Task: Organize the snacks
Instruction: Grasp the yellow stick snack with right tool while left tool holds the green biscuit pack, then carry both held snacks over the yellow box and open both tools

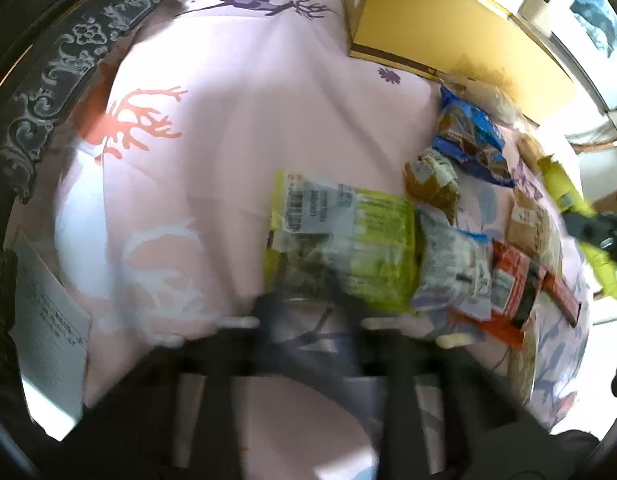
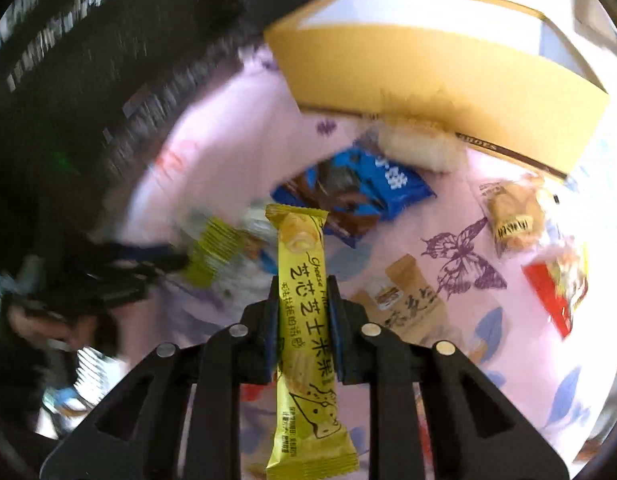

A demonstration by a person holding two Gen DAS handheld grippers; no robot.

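Right gripper is clamped on the yellow cheese snack bar, pads pinching its middle, bar lifted above the cloth. Left gripper, blurred, has its fingers drawn together with nothing visibly between them, just short of the green-and-clear packet. Pink tablecloth with deer and butterfly prints covers the surface. Blue packet and other wrapped snacks lie scattered beside the open yellow cardboard box. Bright window light beyond.
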